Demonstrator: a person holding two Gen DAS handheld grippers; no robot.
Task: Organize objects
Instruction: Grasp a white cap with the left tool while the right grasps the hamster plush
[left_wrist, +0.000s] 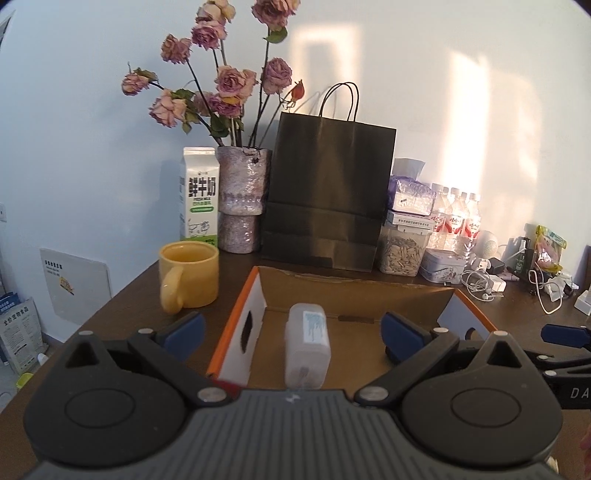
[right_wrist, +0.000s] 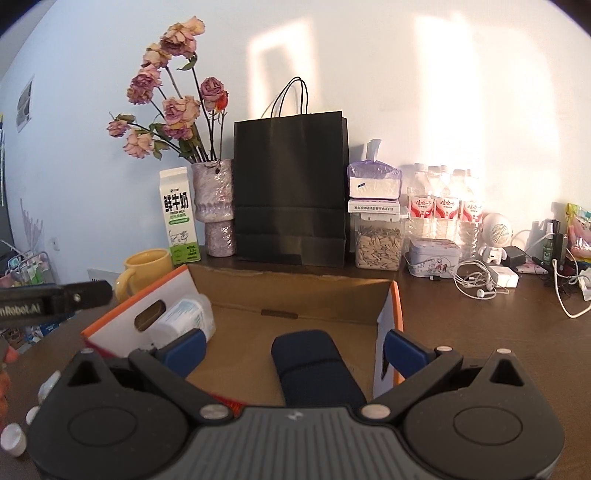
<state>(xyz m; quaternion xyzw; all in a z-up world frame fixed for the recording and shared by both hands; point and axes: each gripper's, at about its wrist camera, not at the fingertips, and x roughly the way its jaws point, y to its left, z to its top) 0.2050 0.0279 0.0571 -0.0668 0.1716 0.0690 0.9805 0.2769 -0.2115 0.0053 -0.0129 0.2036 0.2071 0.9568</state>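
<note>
Presently, both grippers are held wide apart over the open box, nothing gripped.

Left gripper is spread above a white bottle lying on the box floor, left side. Right gripper is spread above a dark blue case lying on the floor, right side. A yellow mug is noted just left of the box on the table.

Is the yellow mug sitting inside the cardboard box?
No, the yellow mug stands on the table left of the cardboard box, outside its orange-edged wall.
</note>
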